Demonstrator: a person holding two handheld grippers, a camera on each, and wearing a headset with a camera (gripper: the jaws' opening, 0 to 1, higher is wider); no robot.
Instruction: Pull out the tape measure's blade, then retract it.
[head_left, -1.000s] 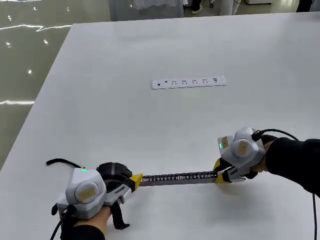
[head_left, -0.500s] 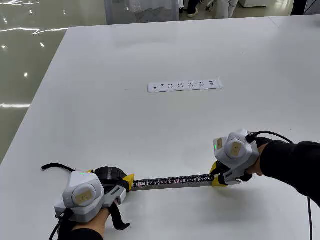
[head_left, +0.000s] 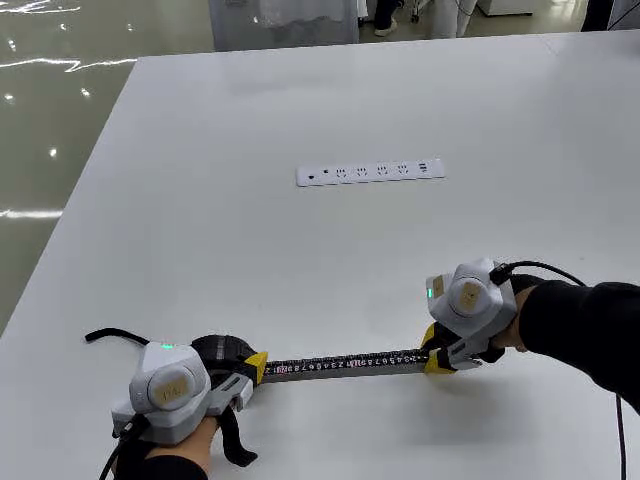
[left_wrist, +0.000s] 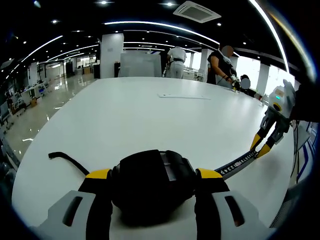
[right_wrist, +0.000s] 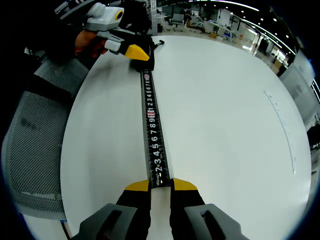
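Holding case (head_left: 222, 350): left hand-held gripper (left_wrist: 152, 173) | blade tip (right_wrist: 158, 172), seemingly: right hand-held gripper (right_wrist: 161, 186)

White digits on the black tape measure's blade (right_wrist: 153, 135), centre of the right gripper view, reading 2 3 4 5 6 7 8 9 upward from the lower middle, then a red figure too small to read, digits restarting from 1 above it, the same scale in the head view too small to read

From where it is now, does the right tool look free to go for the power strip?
Probably not yet: the right tool is shut on the blade. The table between it and the power strip lies bare, so letting go should free it.
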